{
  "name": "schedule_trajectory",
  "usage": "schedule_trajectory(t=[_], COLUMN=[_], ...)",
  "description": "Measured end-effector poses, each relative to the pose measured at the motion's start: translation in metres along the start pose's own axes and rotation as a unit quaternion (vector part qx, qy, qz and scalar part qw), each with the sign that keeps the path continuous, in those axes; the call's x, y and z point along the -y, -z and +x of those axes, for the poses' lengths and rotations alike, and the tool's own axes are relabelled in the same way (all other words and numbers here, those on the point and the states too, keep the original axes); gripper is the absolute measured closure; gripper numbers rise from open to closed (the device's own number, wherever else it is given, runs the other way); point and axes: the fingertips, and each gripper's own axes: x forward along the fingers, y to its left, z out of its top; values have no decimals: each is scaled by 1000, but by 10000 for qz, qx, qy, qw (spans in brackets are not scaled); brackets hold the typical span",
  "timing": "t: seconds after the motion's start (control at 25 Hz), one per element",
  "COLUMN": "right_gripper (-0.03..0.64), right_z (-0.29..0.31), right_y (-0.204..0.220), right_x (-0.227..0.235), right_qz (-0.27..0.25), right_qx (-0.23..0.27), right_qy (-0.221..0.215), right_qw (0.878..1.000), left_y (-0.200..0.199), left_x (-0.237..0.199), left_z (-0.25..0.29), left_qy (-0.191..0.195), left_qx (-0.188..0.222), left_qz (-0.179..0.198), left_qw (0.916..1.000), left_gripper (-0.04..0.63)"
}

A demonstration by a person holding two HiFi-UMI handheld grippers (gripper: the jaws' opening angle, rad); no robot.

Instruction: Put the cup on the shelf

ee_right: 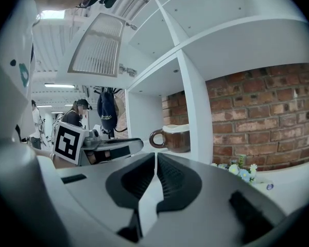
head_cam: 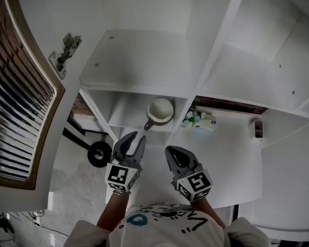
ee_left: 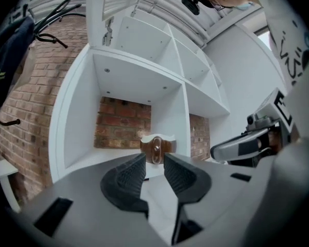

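The person's white printed shirt [head_cam: 165, 225] fills the bottom edge of the head view, and just ahead of it both forearms reach out with the two tools side by side, a little apart. The left gripper [head_cam: 136, 137] has its jaws parted by a narrow gap with nothing between them; in the left gripper view the gap lines up with the cup [head_cam: 159, 110], which stands beyond the tips and clear of them. The right gripper [head_cam: 170, 151] has its jaws pressed together and holds nothing. The cup, brown outside with a pale rim and inside, stands upright on the white shelf [head_cam: 139, 60], in the compartment just left of a vertical divider [head_cam: 183, 118] and close beside it, its handle turned towards the left gripper. Neither tool touches it. In the next compartment to the right, past the divider, lies a small box with flowers [head_cam: 198, 120]. Red brick wall [ee_left: 121, 122] shows behind the open back of the shelf. At the left of the head view a slatted cabinet door [head_cam: 20, 102] hangs open on a metal hinge [head_cam: 64, 53], and a black wheel [head_cam: 99, 153] sits on the floor below.
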Motion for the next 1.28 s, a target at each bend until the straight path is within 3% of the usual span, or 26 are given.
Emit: schedule_trajectory(t=[0.12,0.32,0.6,0.92,1.28], right_gripper=[588,588,589,591,591], right_z=[-9,-19,-30,-43,-65], right_y=[3,11,16,22,38], right_x=[-6,-21,-44,-68,-86], right_qz=[40,-167,-193,-130,-9], right_qx=[-31,-216,-226,-187,-209], right_qy=[-10,-23,-245,-563,-561], right_qw=[10000,9996,9993,9982,9982], left_y=[6,20,32,25,24], left_x=[7,29,64,88,103], left_z=[-19,-50,-84,-104,-112], left_qy=[60,368,1133,1992,2141], left_qx=[-135,-286,-716,-546,-498], left_qz=[-82,-96,-616,-681,-674], left_qw=[9999,9989,9891,9761,9732], left_gripper=[488,578,580,580,580])
